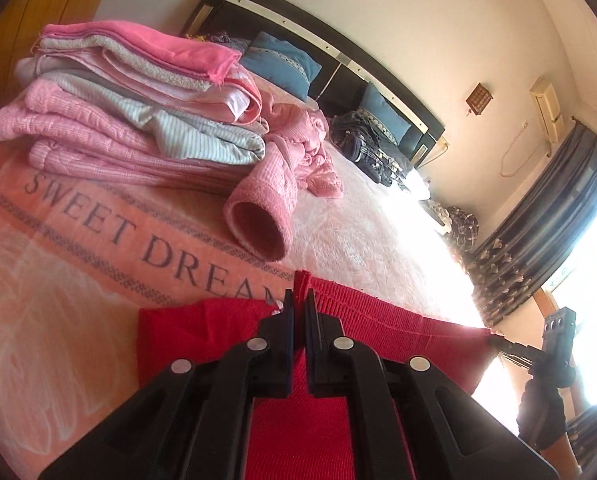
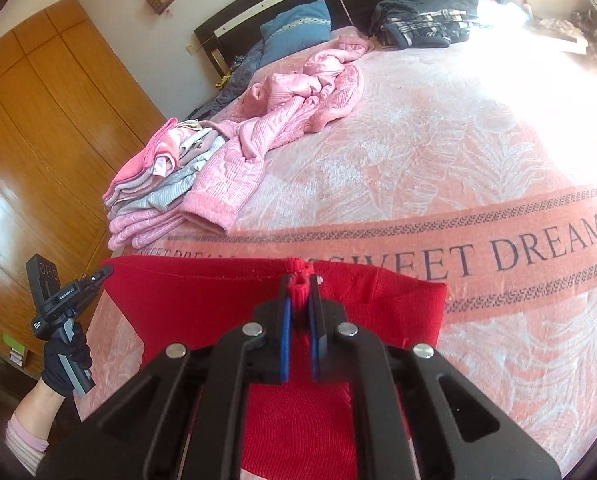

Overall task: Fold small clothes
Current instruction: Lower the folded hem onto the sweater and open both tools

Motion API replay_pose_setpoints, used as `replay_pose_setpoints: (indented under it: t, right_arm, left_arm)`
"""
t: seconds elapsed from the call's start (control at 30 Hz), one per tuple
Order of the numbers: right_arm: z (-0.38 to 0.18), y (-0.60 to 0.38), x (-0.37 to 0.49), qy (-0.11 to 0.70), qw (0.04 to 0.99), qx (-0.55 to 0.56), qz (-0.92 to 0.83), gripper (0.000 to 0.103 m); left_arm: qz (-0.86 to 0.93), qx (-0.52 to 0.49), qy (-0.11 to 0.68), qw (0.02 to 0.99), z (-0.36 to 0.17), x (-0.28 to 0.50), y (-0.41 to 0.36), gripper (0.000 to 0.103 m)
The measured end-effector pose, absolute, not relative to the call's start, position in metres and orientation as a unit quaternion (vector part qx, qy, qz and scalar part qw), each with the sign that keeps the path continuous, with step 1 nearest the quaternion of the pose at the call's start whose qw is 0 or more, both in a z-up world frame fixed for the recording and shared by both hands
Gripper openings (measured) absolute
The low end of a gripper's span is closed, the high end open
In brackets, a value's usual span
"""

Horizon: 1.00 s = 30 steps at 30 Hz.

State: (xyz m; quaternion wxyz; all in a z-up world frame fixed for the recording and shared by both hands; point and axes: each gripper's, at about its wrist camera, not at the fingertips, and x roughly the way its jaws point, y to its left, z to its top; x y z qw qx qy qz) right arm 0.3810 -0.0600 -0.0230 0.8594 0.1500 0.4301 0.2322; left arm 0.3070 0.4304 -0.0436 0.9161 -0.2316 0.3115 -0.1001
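nearby, folded pile (image 1: 130, 112) and pink jacket (image 2: 298, 100) lie beyond both claws pinching the red garment (image 2: 202, 304).

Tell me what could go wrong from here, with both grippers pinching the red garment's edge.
1. The right gripper holds only a small bunched tuft of the red garment; it could slip out mid-fold.
2. The left gripper bites close to the hem, so uneven pulling could skew the fold.
3. The loose pink sleeve lies just ahead on the bedspread; a forward fold might land on it or drag it.
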Motion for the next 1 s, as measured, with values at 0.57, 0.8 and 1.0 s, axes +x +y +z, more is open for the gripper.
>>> replay_pose_setpoints:
  t: [0.57, 0.8, 1.0]
  right_arm:
    - [-0.153, -0.05, 0.454, 0.517, 0.838, 0.144, 0.104, 0.023]
    - [-0.097, -0.064, 0.421, 0.505, 0.846, 0.111, 0.128, 0.027]
    - [-0.073, -0.078, 0.353, 0.539, 0.821, 0.103, 0.157, 0.034]
  left_arm:
    - [-0.034, -0.202, 0.416, 0.886, -0.166, 0.388, 0.426, 0.007]
    - [-0.011, -0.184, 0.372, 0.91, -0.099, 0.342, 0.444, 0.013]
    - [-0.049, -0.17, 0.394, 0.902, -0.063, 0.272, 0.428, 0.028]
